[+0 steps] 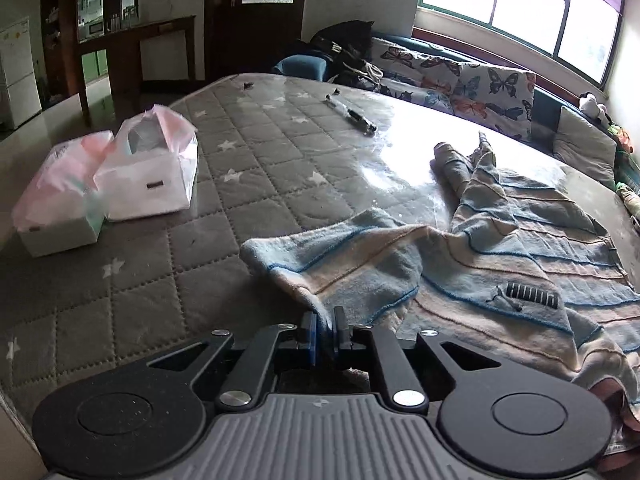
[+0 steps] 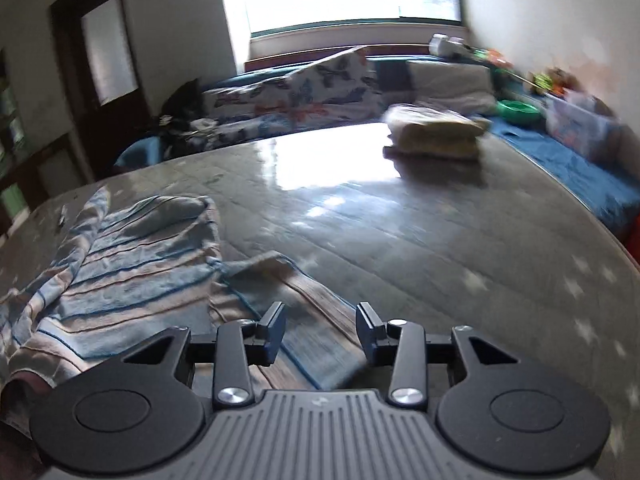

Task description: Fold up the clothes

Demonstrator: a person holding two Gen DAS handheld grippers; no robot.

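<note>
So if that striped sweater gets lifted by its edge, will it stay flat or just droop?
Probably droop: the striped sweater already lies in soft wrinkles, and the edge pinched in the left gripper bends into a fold. It looks light, so it should lift easily. On the glossy table cover it may slide and drag rather than stay put.

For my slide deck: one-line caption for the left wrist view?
Left claw pinches a striped blue sweater's edge on the quilted grey tabletop.
</note>
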